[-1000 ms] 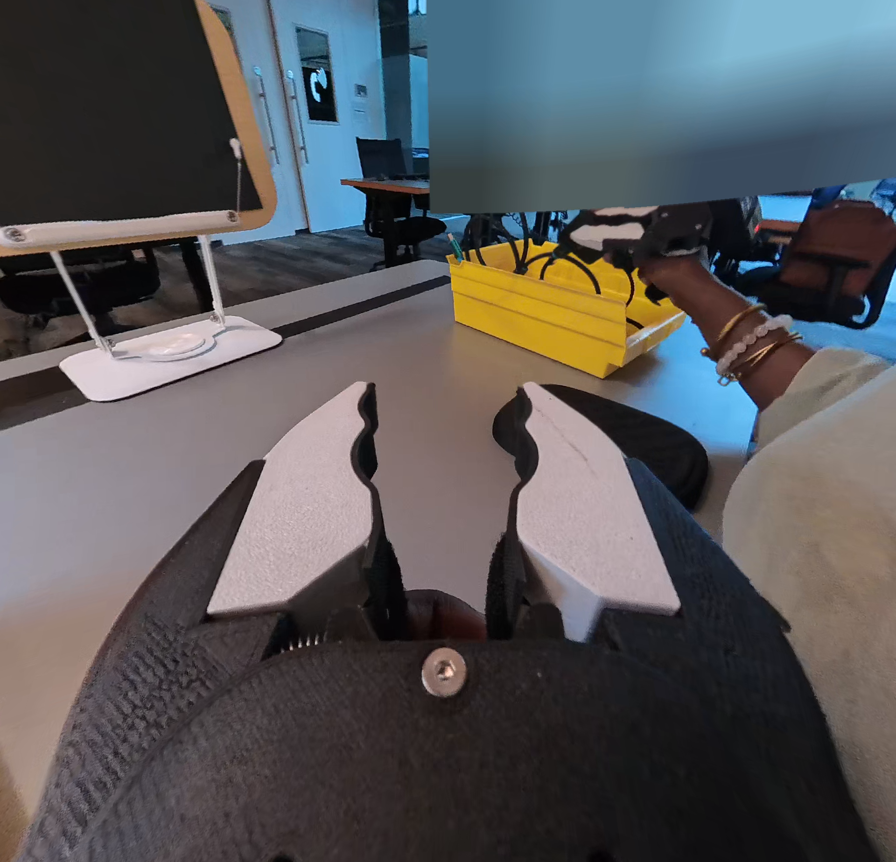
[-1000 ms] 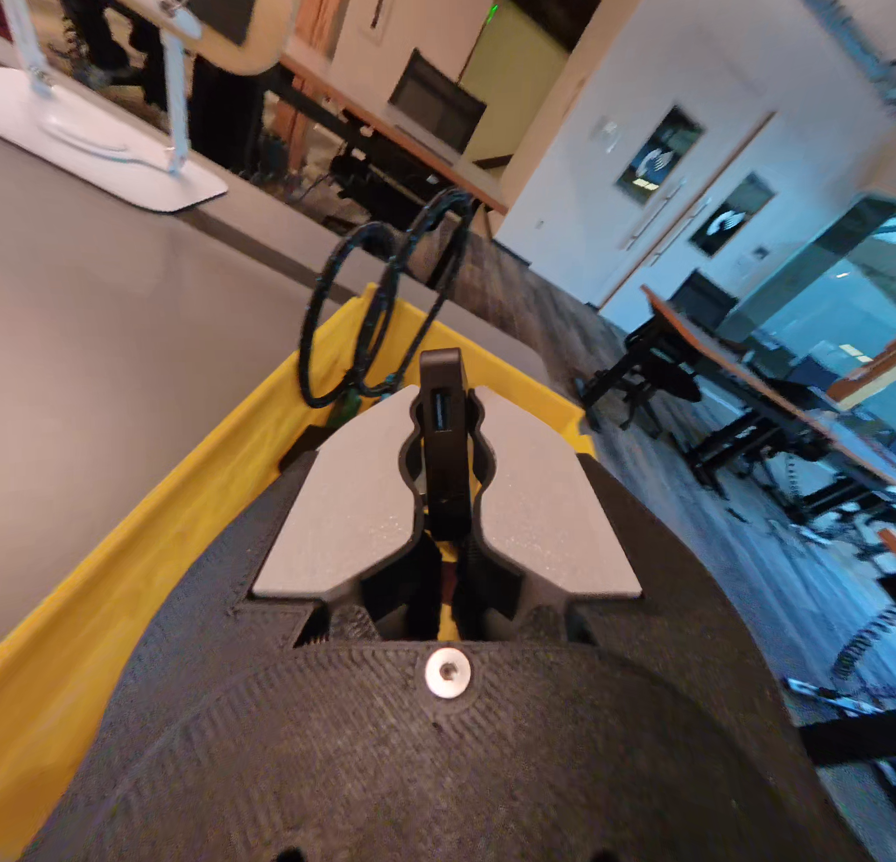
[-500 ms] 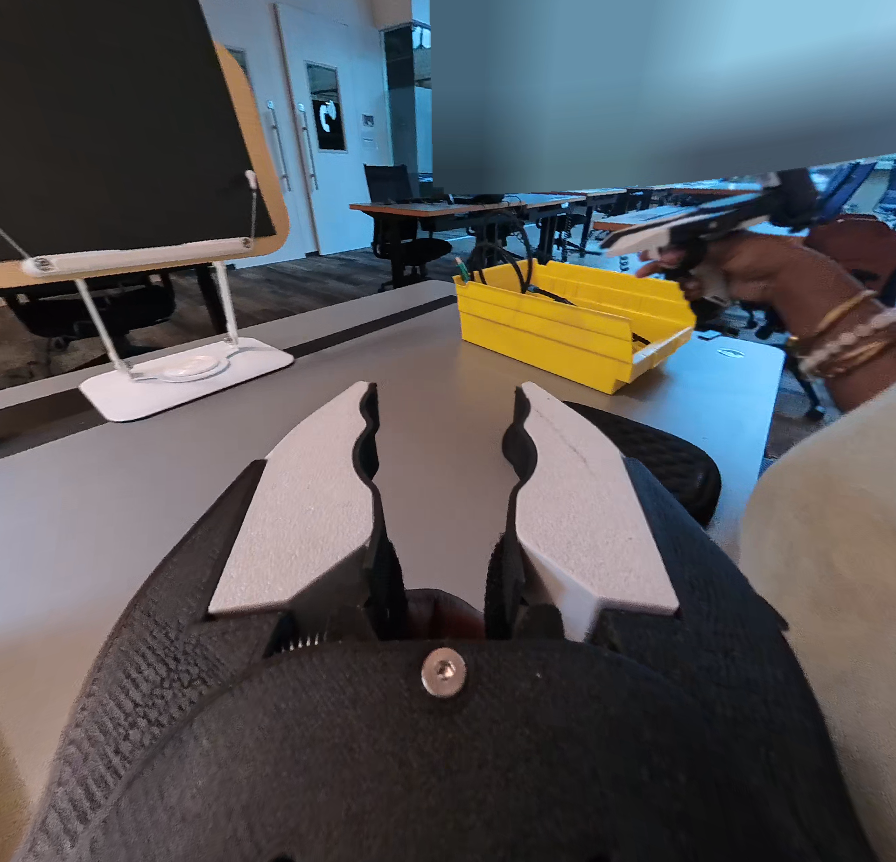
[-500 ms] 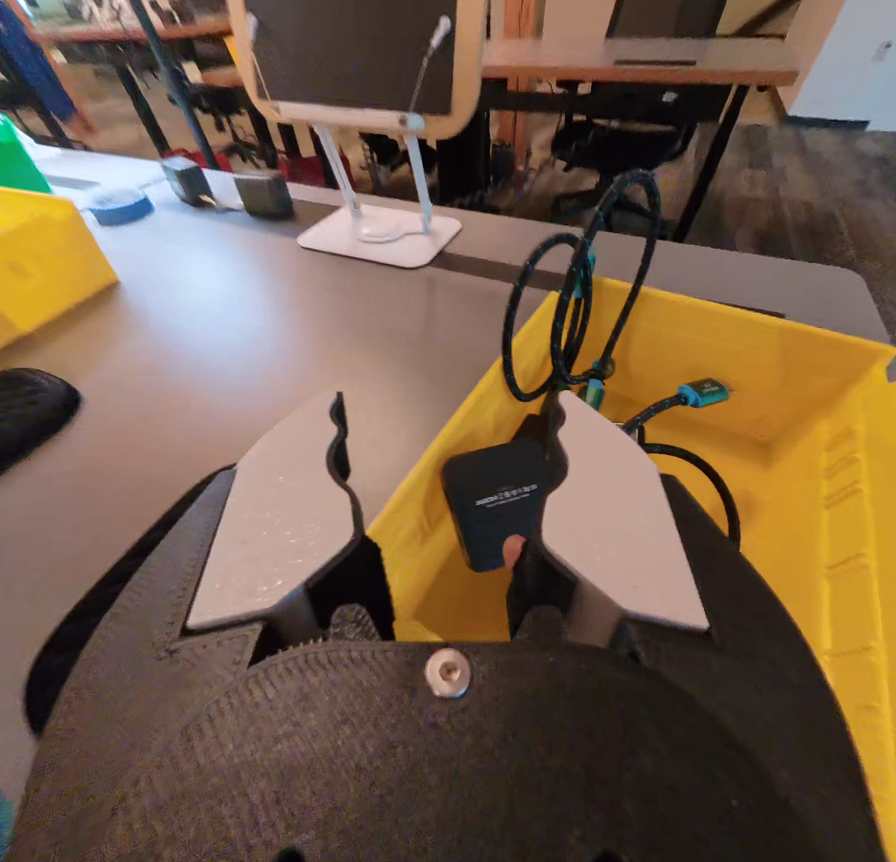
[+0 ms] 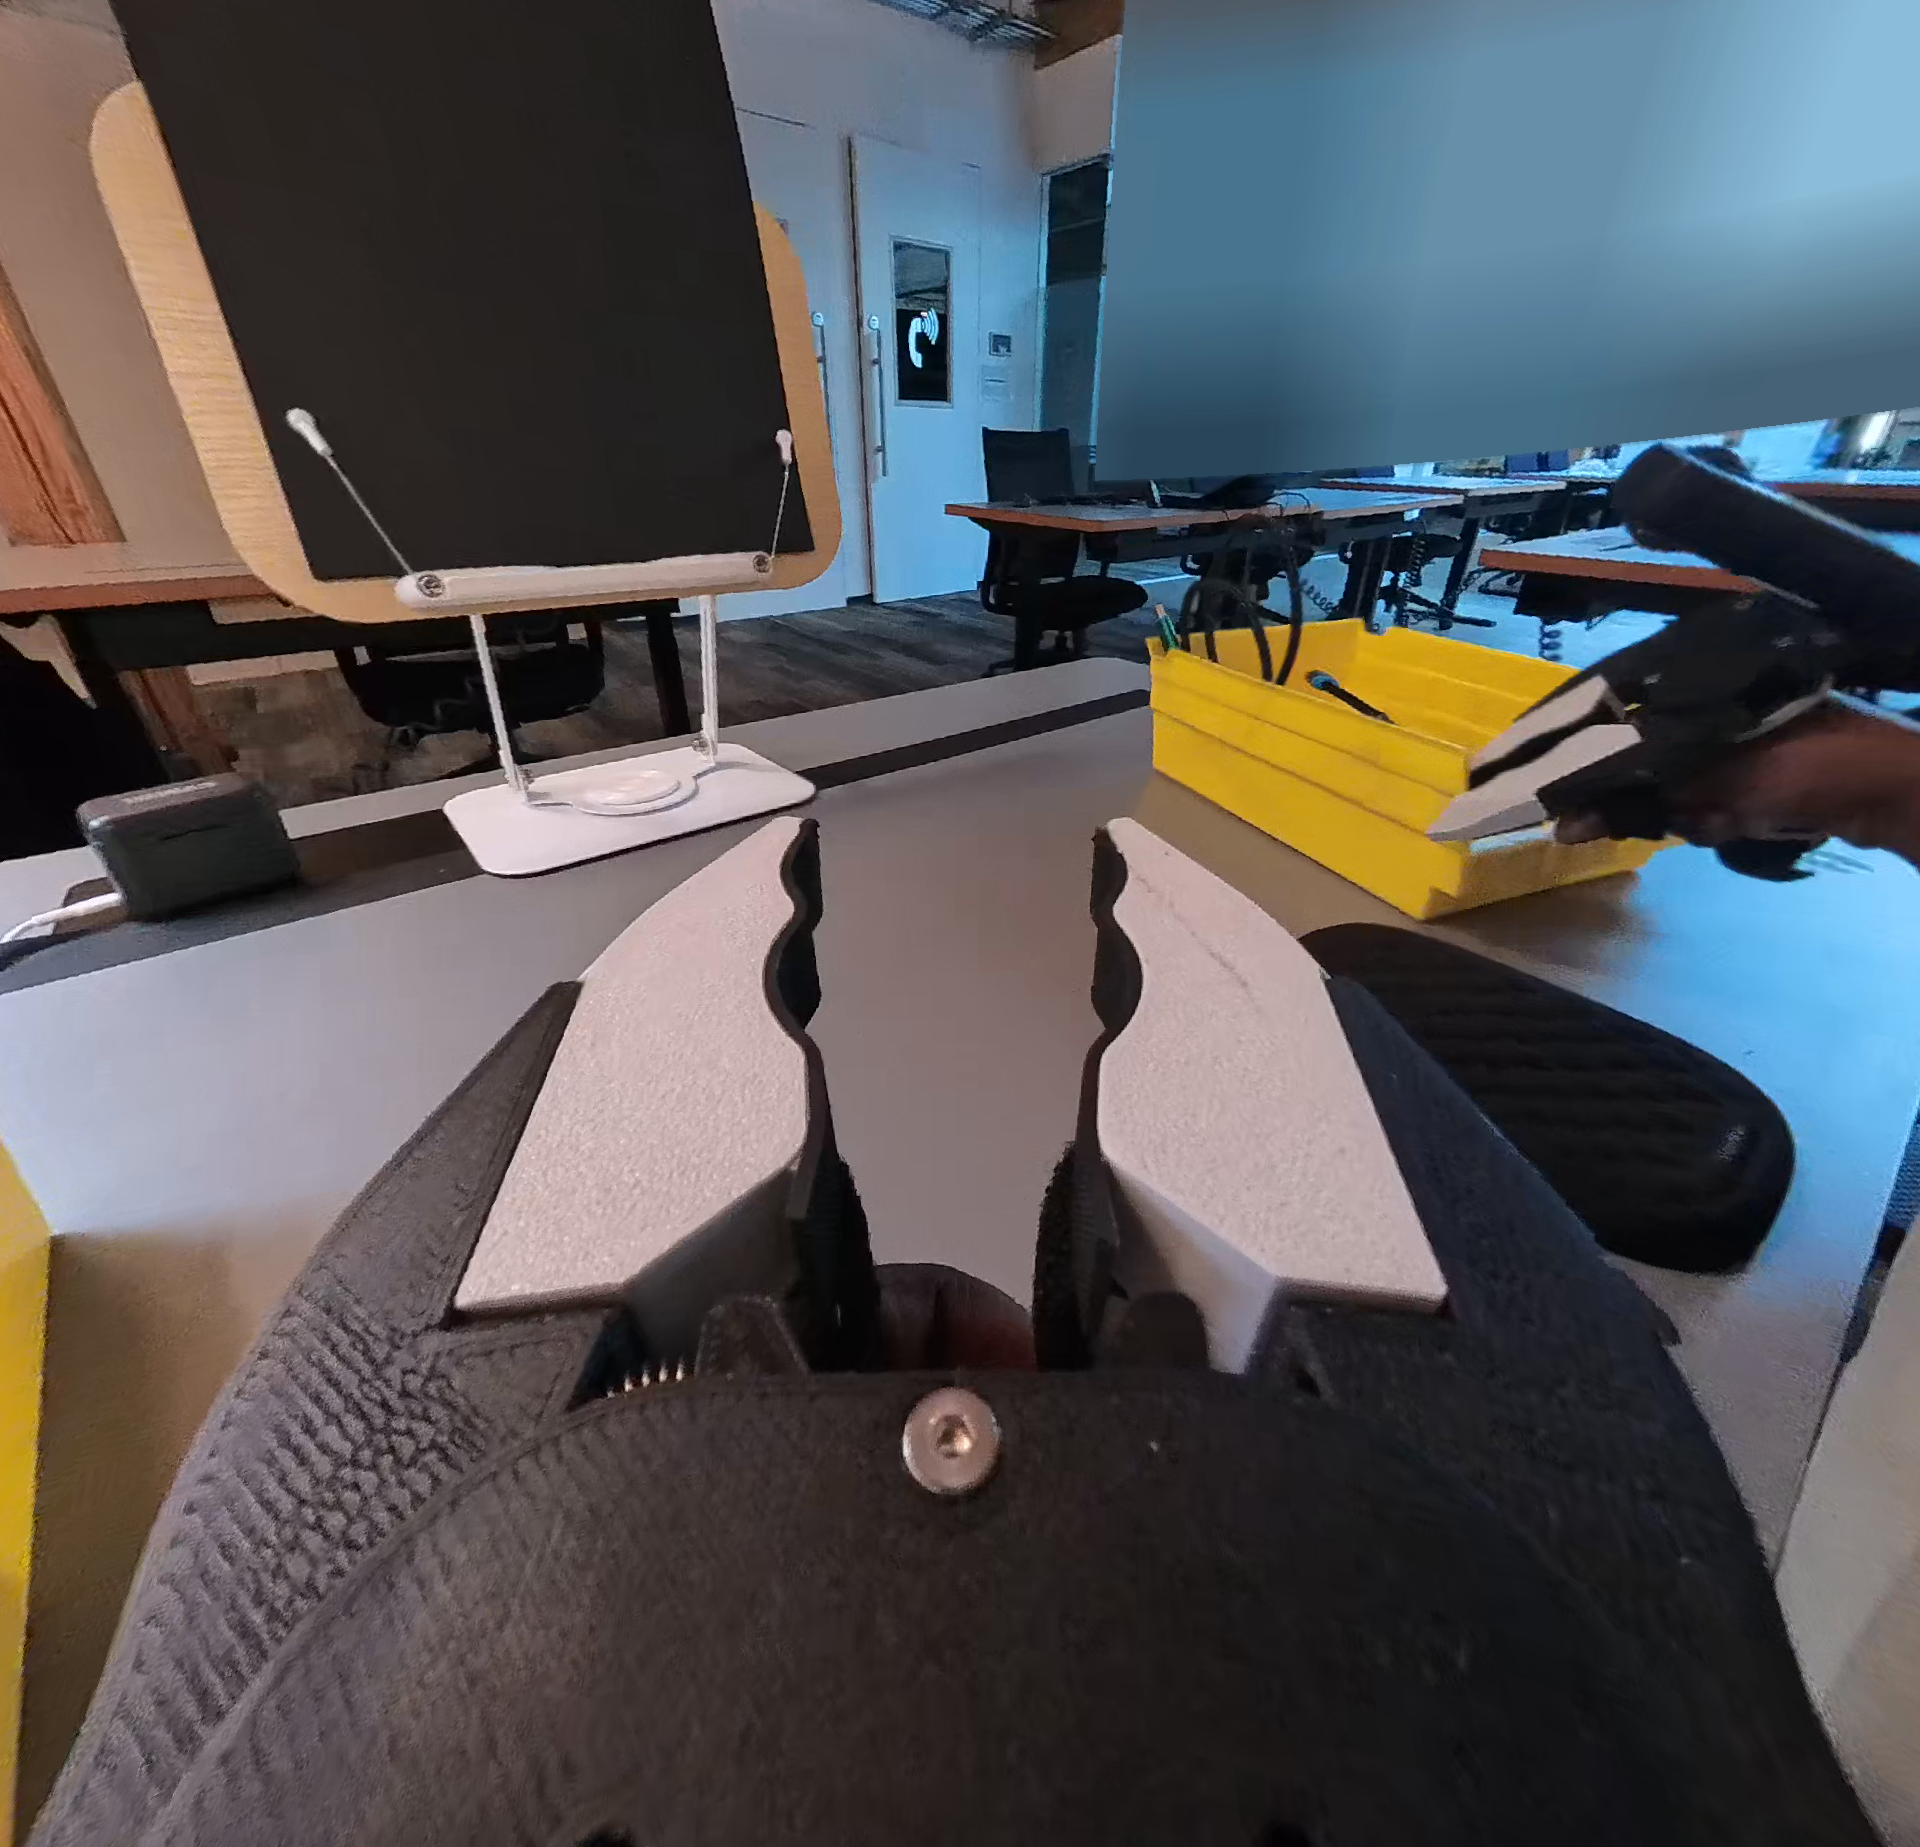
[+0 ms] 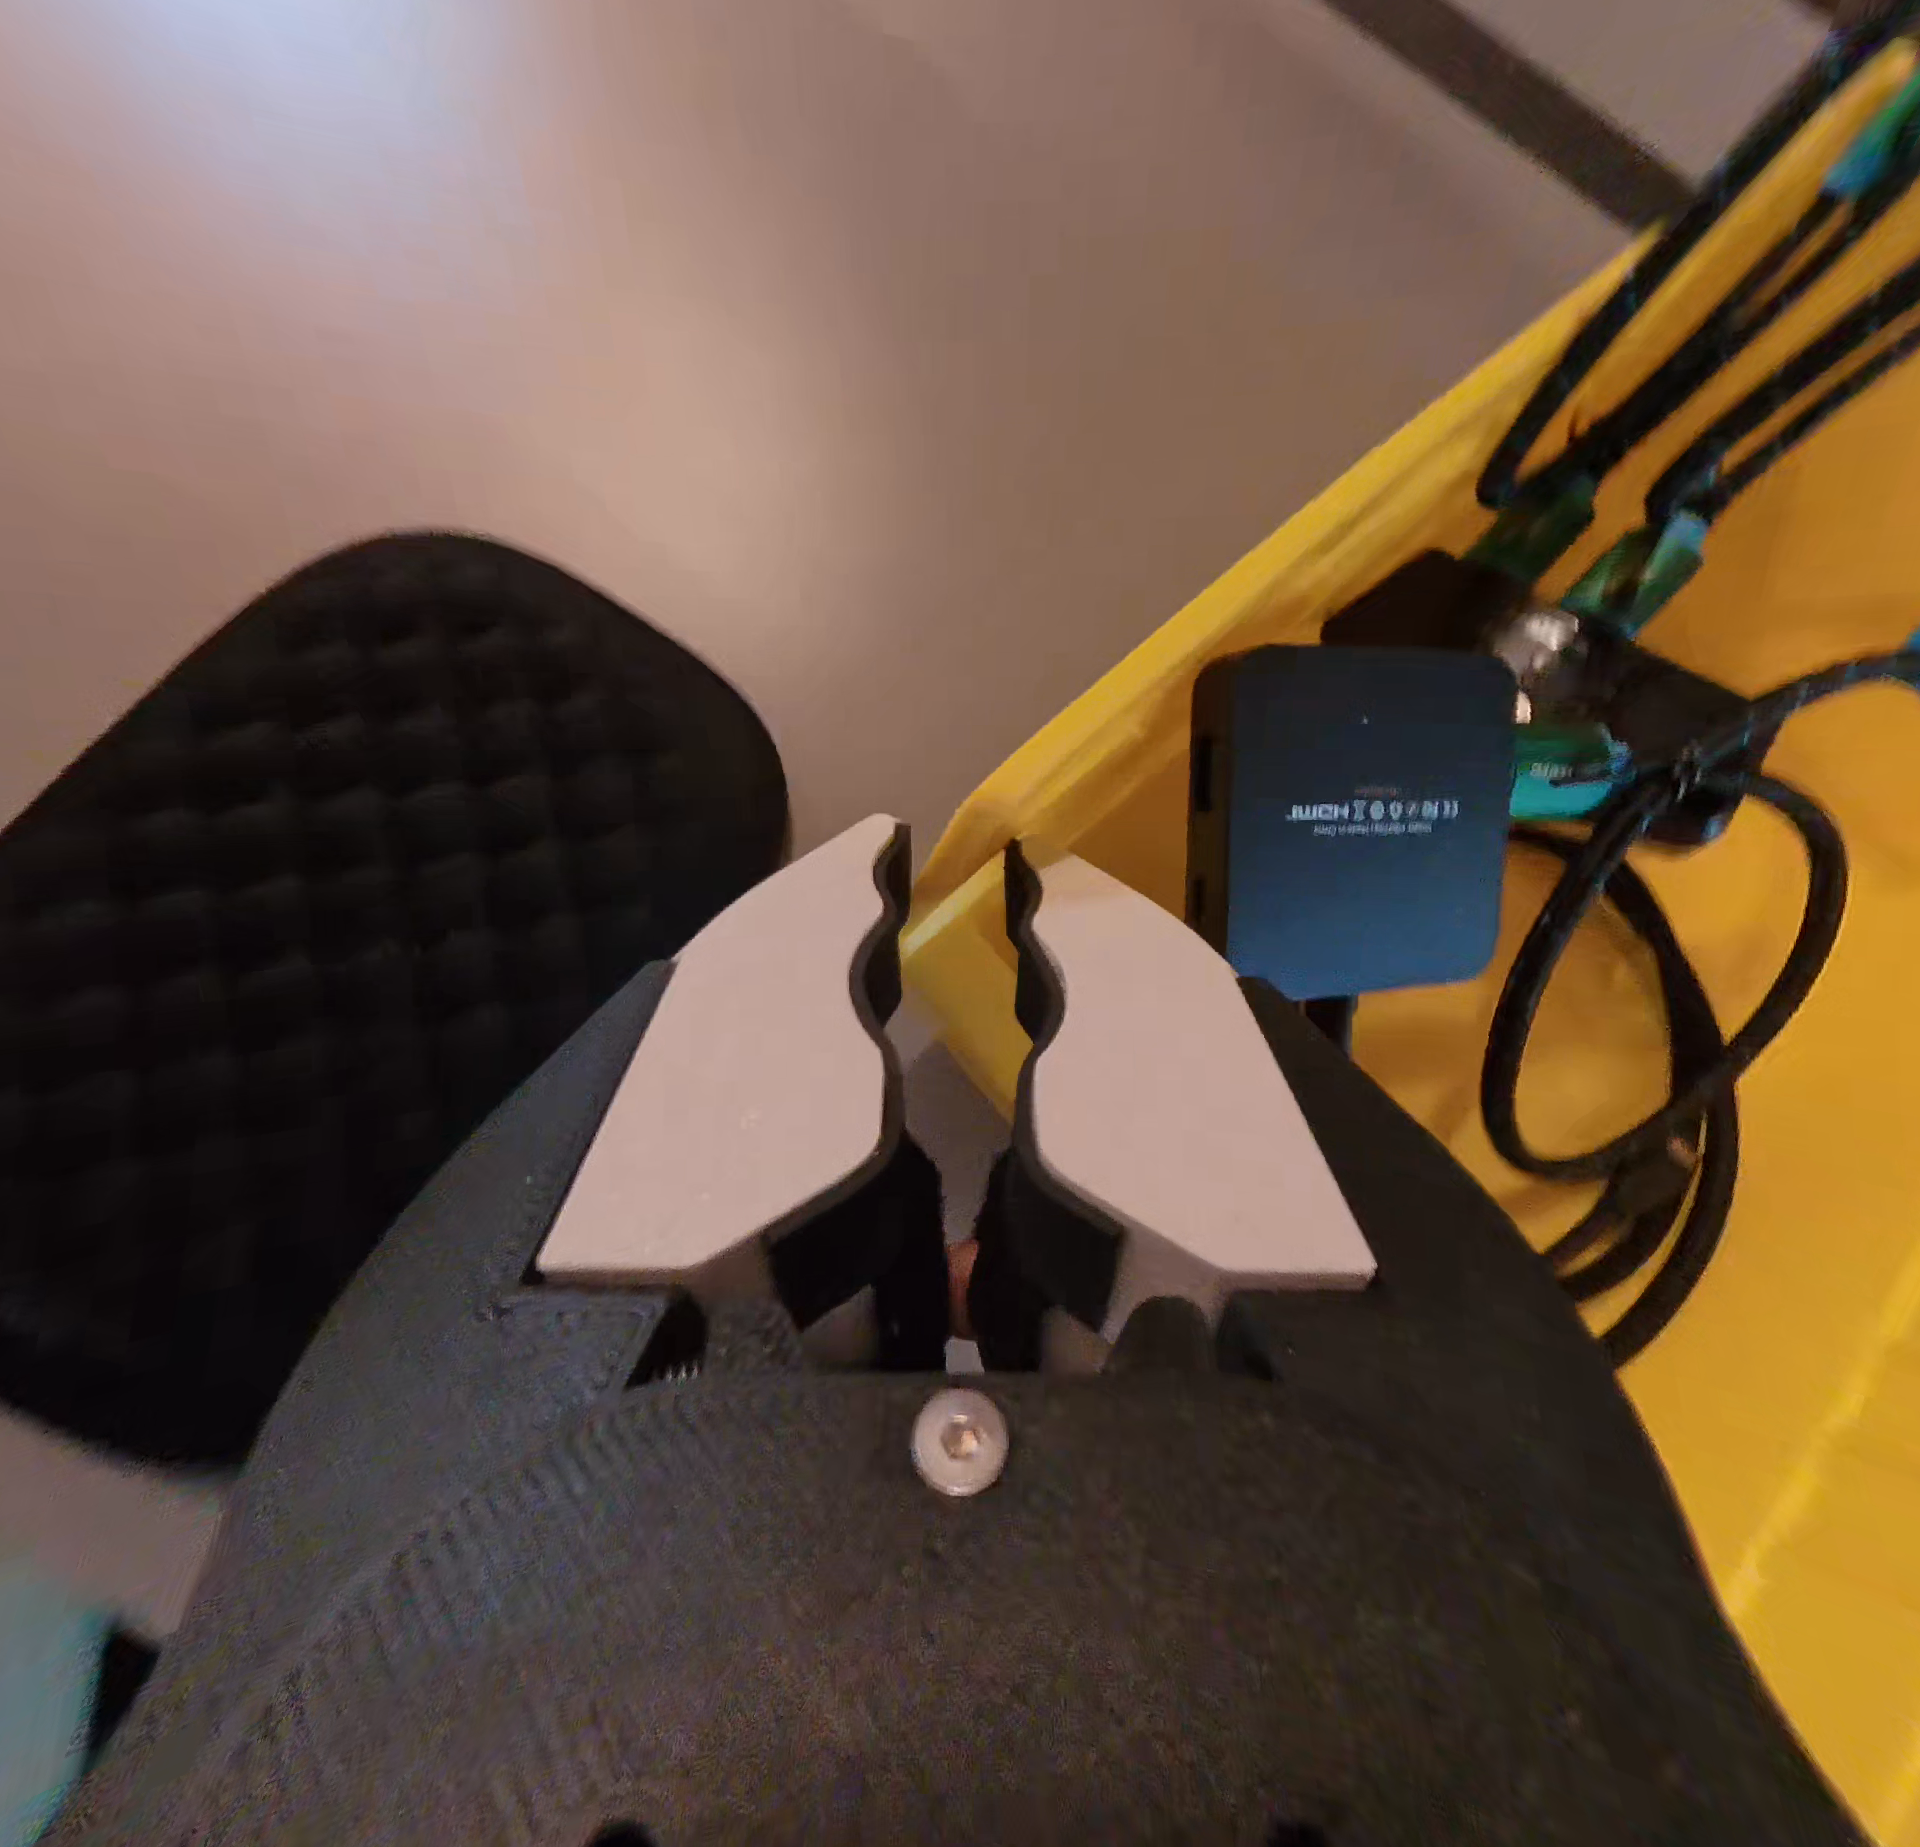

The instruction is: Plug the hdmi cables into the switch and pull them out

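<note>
— Black matte square plastic HDMI switch box: lies flat, printed face up, inside the yellow plastic bin, tucked against the near-left wall by the corner.

— Cables?

— Black braided HDMI cables with teal-green plug shells, looped in the same bin just right of the box. Plugs bunched at its far edge. Too blurred to tell if any is seated.

— Claws?

— Right claw: narrowed to a slim gap, pinching nothing, hovering over the bin's corner just left of the box. Left claw: spread wide, empty, over the grey tabletop, well apart from the bin. Black textured oval pad between the two.

— Handling?

— Likely light, rigid, smooth shell, so probably slides or spins under plug force. Best clamped across the two plain side edges, away from the port slots on the left edge. Flat top not grippable while it lies down.

— And the cables?

— Floppy and springy, coils likely to drag the box along. Worth gripping on the stiff teal-green plug shell, never on the braid. Would keep the push and pull straight along the port axis; a tilt risks jamming the metal tip.

— Risk?

— Light box lifting with the plug on pull-out unless pinned by the other claw.
</note>
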Available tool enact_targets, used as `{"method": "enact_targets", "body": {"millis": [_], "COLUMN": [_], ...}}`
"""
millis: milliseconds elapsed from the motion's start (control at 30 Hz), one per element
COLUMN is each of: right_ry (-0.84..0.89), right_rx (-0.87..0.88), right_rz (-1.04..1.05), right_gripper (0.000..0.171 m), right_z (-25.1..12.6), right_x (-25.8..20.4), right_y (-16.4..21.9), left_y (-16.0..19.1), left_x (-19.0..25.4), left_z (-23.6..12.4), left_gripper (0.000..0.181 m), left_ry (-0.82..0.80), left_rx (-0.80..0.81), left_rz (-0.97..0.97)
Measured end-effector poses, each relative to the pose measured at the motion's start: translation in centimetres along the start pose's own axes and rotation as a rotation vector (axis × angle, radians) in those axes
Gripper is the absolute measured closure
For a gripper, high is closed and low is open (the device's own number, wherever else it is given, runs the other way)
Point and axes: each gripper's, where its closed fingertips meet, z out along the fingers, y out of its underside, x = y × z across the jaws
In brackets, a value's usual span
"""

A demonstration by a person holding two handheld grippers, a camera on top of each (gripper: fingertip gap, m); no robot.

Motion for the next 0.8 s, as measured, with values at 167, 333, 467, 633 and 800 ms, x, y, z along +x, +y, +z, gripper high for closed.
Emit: {"method": "enact_targets", "body": {"millis": [167, 333, 467, 633, 800], "right_ry": [0.059, 0.041, -0.002, -0.079, -0.190], "right_rx": [-0.001, 0.023, 0.081, 0.160, 0.247], "right_rz": [-0.133, -0.168, -0.159, -0.202, -0.249], "right_gripper": [0.151, 0.151, 0.151, 0.150, 0.147], "right_z": [3.5, 6.1, 7.5, 9.4, 11.6], "right_x": [-1.8, -4.3, -7.6, -13.3, -20.1], "right_y": [-3.9, -7.2, -9.6, -13.0, -17.0], "left_y": [0.0, -0.3, -0.4, -0.6, -0.8], "left_x": [-0.1, -0.3, -0.8, -1.3, -1.5], "left_z": [-0.5, -1.1, -1.7, -2.2, -2.5], "left_gripper": [0.132, 0.133, 0.133, 0.134, 0.134], "left_ry": [0.005, 0.002, -0.011, -0.021, -0.022], "left_rx": [0.013, 0.030, 0.029, 0.040, 0.047], "left_rz": [0.007, 0.039, 0.057, 0.054, 0.063]}}
